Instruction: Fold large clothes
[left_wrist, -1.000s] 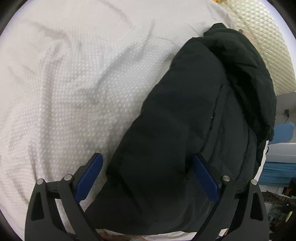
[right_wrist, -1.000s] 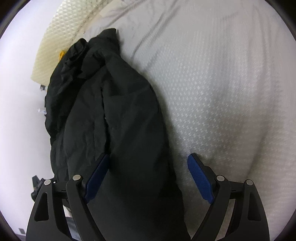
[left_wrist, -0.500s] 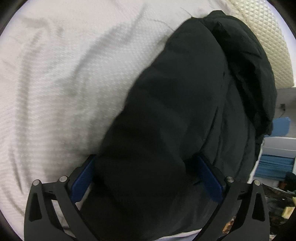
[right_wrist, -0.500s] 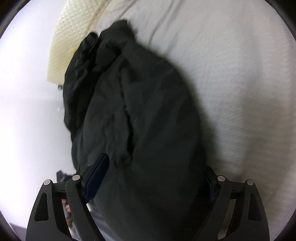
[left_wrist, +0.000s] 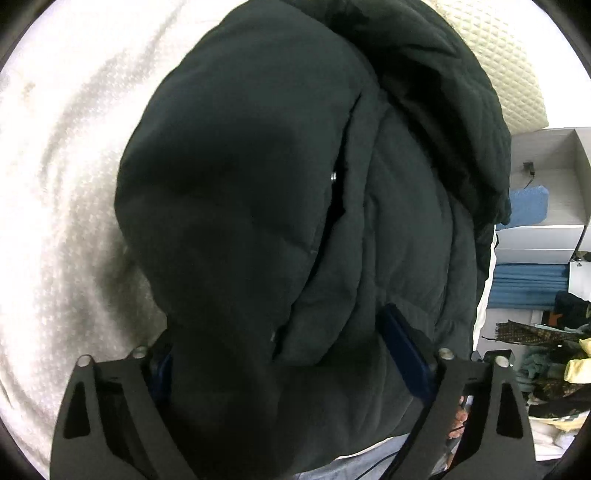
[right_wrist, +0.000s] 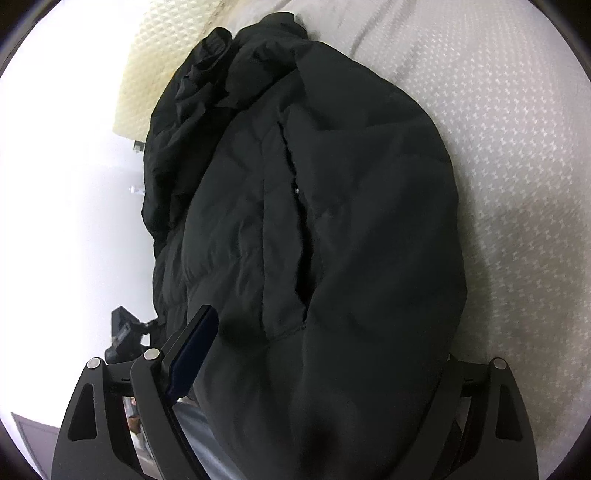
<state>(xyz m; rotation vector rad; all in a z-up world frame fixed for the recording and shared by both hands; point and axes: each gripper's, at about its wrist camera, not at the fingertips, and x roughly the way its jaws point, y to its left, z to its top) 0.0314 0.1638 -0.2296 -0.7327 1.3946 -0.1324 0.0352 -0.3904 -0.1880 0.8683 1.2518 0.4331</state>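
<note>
Since both grippers sit at the near hem, start there: left gripper (left_wrist: 291, 365) is closing w/ the black quilted puffer jacket (left_wrist: 295, 206) bulging between its blue pads; contact not clear. Right gripper (right_wrist: 317, 354) stands wide, jacket (right_wrist: 314, 229) filling the gap, far pad buried in fabric. Jacket lies lengthwise on the white textured bedspread (left_wrist: 62, 206), hood end far, by the cream quilted headboard (left_wrist: 491, 62). Prob. light, soft, springy, slick shell, so it'll puff back. Best hold: hem corners, deep bite through both layers.
</note>
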